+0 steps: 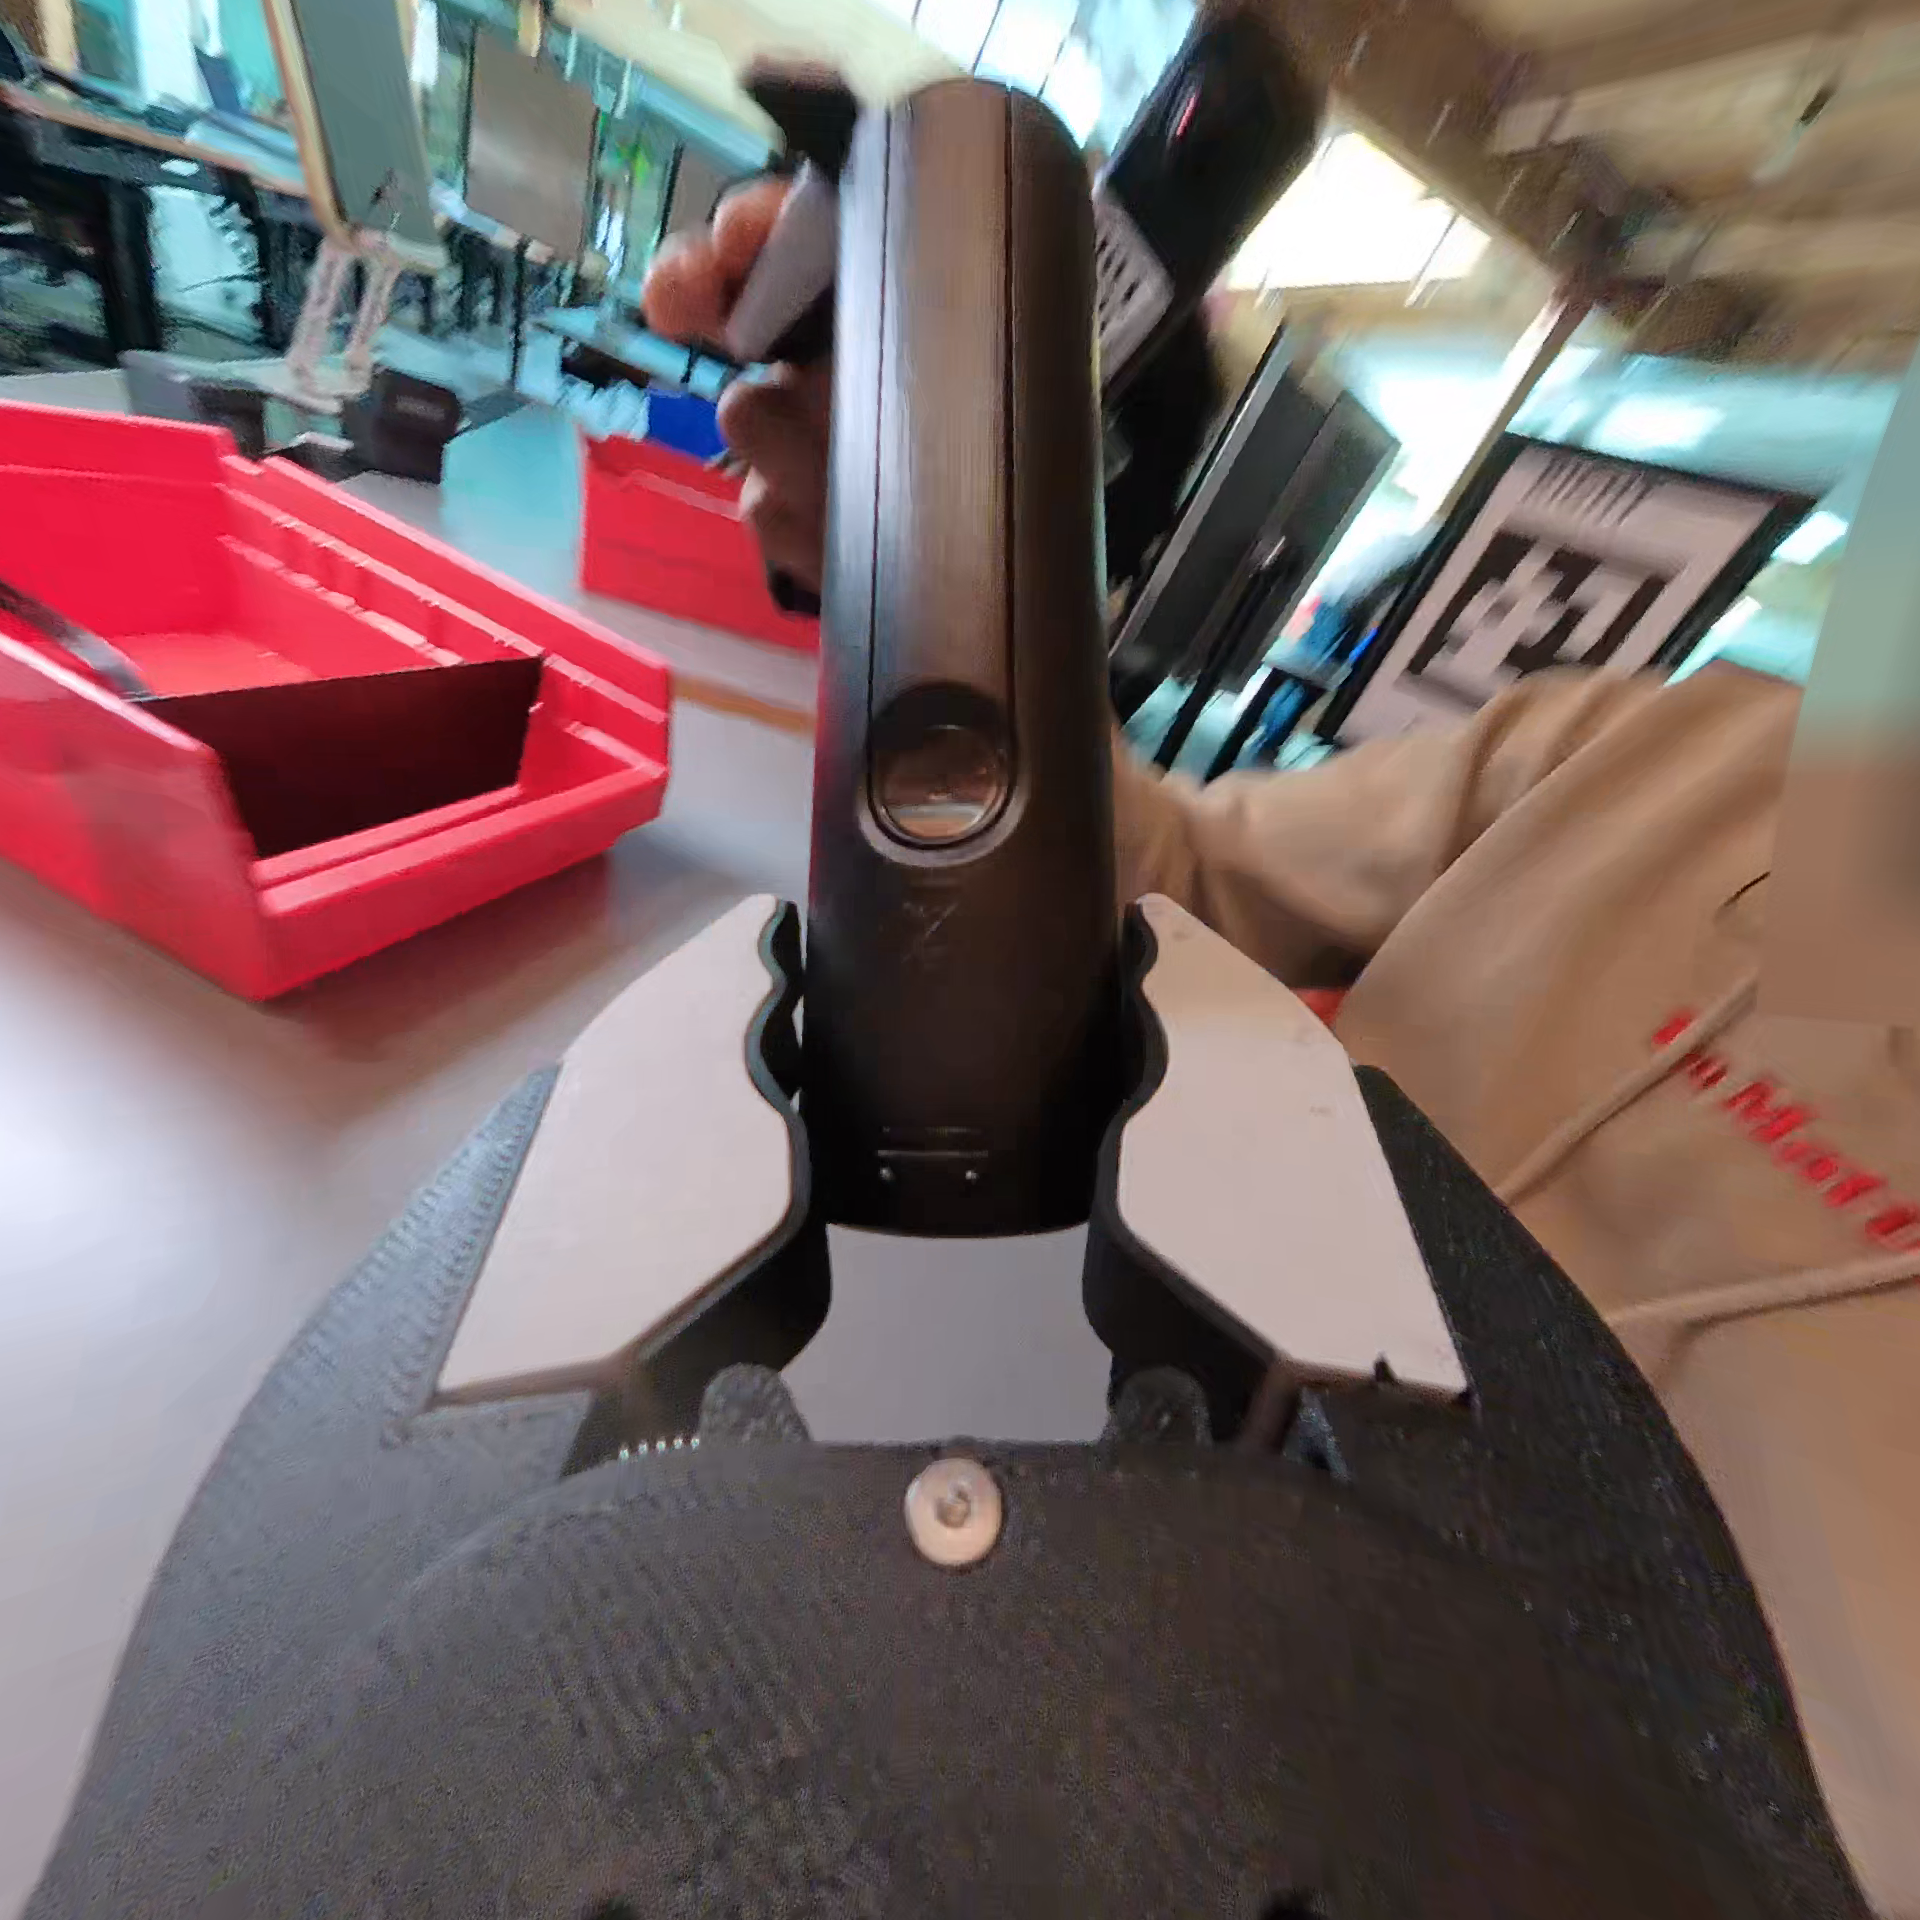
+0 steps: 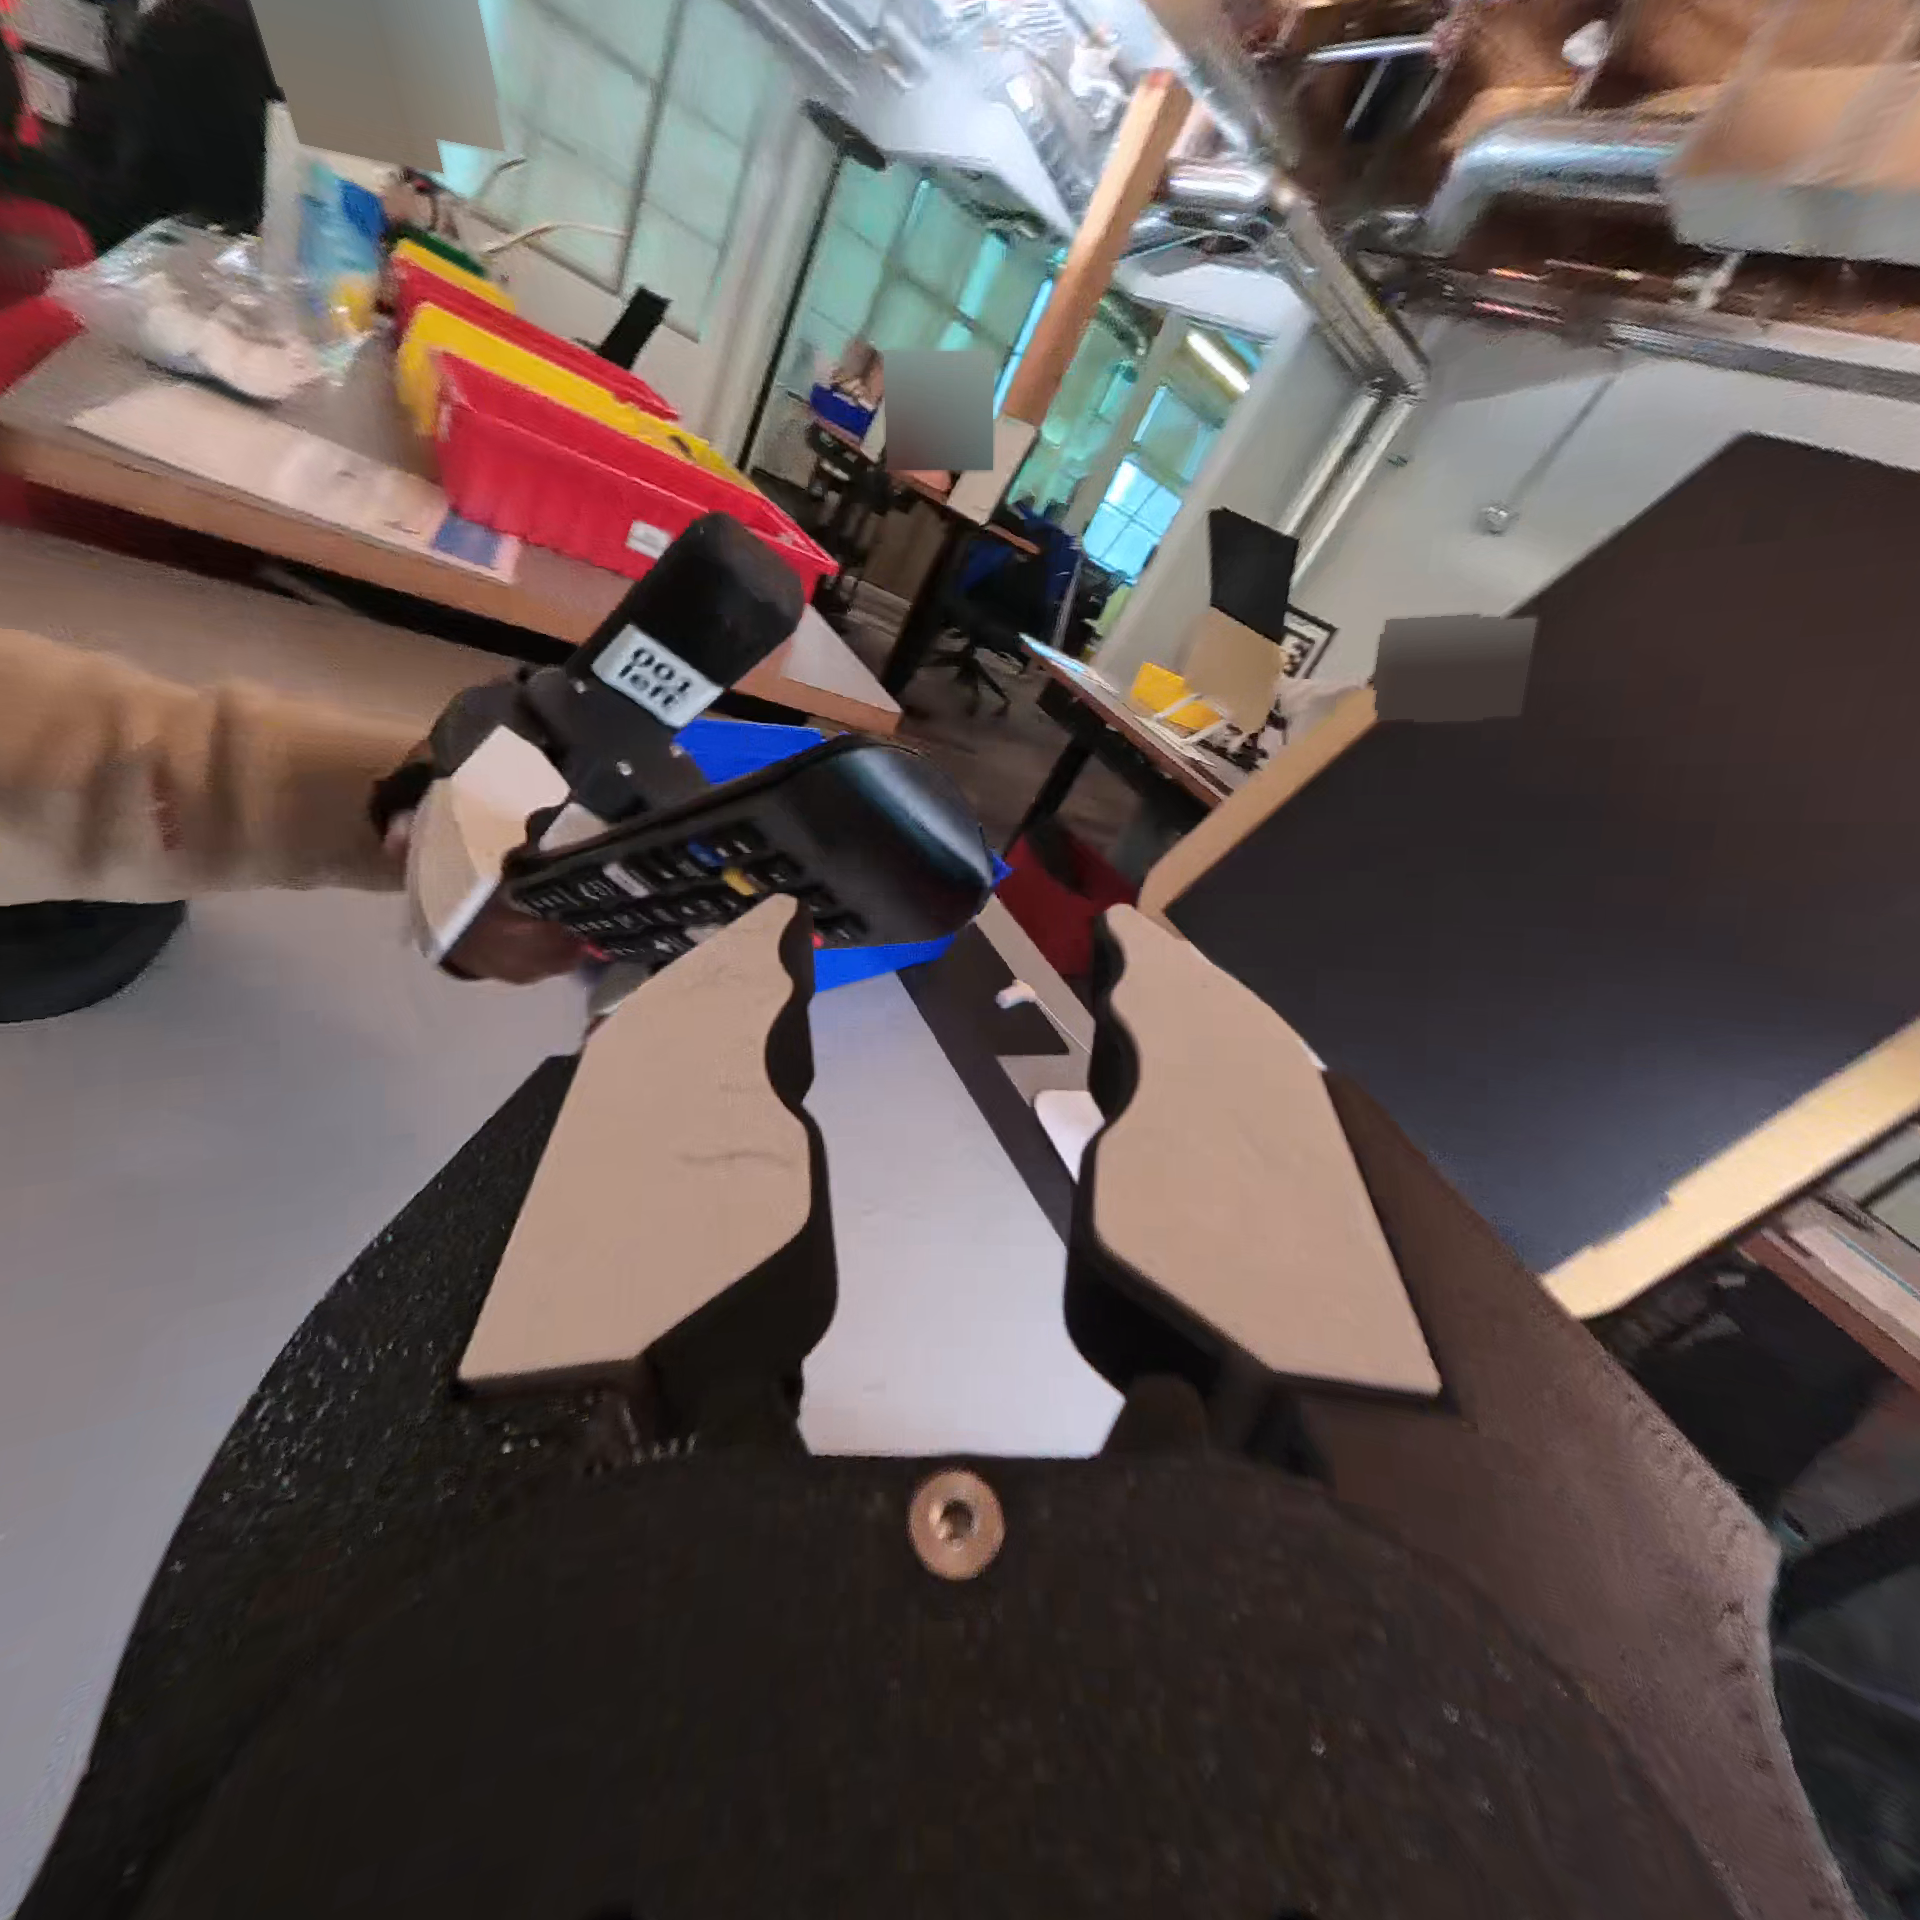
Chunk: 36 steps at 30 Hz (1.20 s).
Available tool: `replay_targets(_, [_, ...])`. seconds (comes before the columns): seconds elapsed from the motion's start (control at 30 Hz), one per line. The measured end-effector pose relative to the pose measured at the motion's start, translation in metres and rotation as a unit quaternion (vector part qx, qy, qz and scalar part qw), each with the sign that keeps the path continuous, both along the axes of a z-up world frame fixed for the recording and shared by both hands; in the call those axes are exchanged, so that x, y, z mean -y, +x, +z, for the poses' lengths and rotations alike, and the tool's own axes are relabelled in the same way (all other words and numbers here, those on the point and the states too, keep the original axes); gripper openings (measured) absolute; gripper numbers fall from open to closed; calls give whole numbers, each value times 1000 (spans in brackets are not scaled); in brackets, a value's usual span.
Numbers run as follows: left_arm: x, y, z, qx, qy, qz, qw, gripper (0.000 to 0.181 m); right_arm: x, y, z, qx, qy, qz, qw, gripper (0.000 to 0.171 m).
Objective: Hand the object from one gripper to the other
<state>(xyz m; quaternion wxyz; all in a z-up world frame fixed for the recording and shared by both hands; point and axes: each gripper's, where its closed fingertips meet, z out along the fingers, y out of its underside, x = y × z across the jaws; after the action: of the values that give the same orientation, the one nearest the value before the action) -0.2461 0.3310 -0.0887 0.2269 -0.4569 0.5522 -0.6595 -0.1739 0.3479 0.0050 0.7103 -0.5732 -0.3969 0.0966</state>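
A black remote control [image 1: 951, 520] stands between my left gripper's fingers, its smooth back toward the camera. My left gripper [image 1: 961, 914] is shut on its lower end. In the right wrist view the remote [image 2: 831, 821] shows its keypad side, held out by the left gripper [image 2: 582, 790], just ahead of my right gripper's left fingertip. My right gripper [image 2: 951, 925] is open and empty, a little below and to the right of the remote's free end. The right gripper [image 1: 790, 281] shows partly behind the remote's top in the left wrist view.
A red bin [image 1: 416, 831] with a black divider sits on the grey table to the left, with another red bin [image 1: 665, 540] behind it. A blue bin [image 2: 883, 961] lies below the remote. A dark board [image 2: 1558, 831] stands to the right. A beige sleeve [image 1: 1455, 883] is nearby.
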Motion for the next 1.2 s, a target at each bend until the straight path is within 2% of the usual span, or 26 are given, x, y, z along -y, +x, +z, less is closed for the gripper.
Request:
replay_targets(0.07, [0, 1, 12, 33, -86, -23, 995, 59, -3, 7, -8, -14, -27, 17, 999, 54])
replay_targets(0.17, [15, -6, 28, 93, -168, -96, 977, 59, 9, -7, -20, -74, -105, 137, 982, 59])
replay_targets(0.3, [37, -7, 38, 122, -220, -162, 954, 59, 33, -40, -22, -156, -130, 295, 934, 54])
replay_targets(0.37, [42, -5, 41, 130, -246, -173, 945, 58, 48, -57, -17, -157, -127, 340, 919, 49])
replay_targets(0.43, [49, -4, 41, 131, -263, -192, 936, 58, 60, -74, -19, -125, -122, 353, 919, 48])
replay_targets(0.47, [53, -3, 40, 129, -267, -201, 934, 58, 62, -80, -19, -110, -110, 343, 926, 42])
replay_targets(0.5, [56, -3, 39, 129, -267, -208, 932, 58, 61, -83, -18, -97, -94, 326, 936, 28])
replay_targets(0.57, [54, -1, 41, 130, -266, -196, 935, 58, 60, -82, -19, -58, -92, 300, 948, 26])
replay_targets(0.6, [49, 1, 41, 126, -253, -171, 944, 58, 58, -79, -18, -38, -86, 281, 955, 25])
replay_targets(0.67, [27, 8, 37, 112, -188, -74, 973, 64, 54, -64, -2, -29, -58, 234, 970, 25])
replay_targets(0.73, [-3, 5, 32, 88, -112, 19, 990, 55, 39, -30, 20, -21, -30, 142, 989, 25])
replay_targets(0.8, [-26, -6, 37, 85, -73, 73, 991, 46, 1, 25, 32, 31, -8, -20, 999, 25])
replay_targets(0.87, [-40, -15, 47, 94, -60, 106, 988, 44, -46, 96, 11, 120, -69, -184, 973, 26])
replay_targets(0.93, [-50, -18, 52, 88, -41, 139, 985, 41, -86, 172, -27, 190, -156, -312, 918, 25])
replay_targets(1.0, [-57, -21, 52, 77, -6, 169, 983, 41, -107, 236, -80, 233, -265, -394, 849, 26])
replay_targets(1.07, [-59, -23, 54, 77, 23, 187, 979, 39, -115, 268, -135, 240, -368, -404, 802, 26])
replay_targets(1.13, [-59, -25, 54, 71, 41, 192, 978, 38, -117, 268, -174, 154, -480, -369, 780, 26])
replay_targets(1.2, [-60, -25, 52, 64, 56, 197, 977, 37, -124, 271, -186, 65, -542, -359, 757, 27])
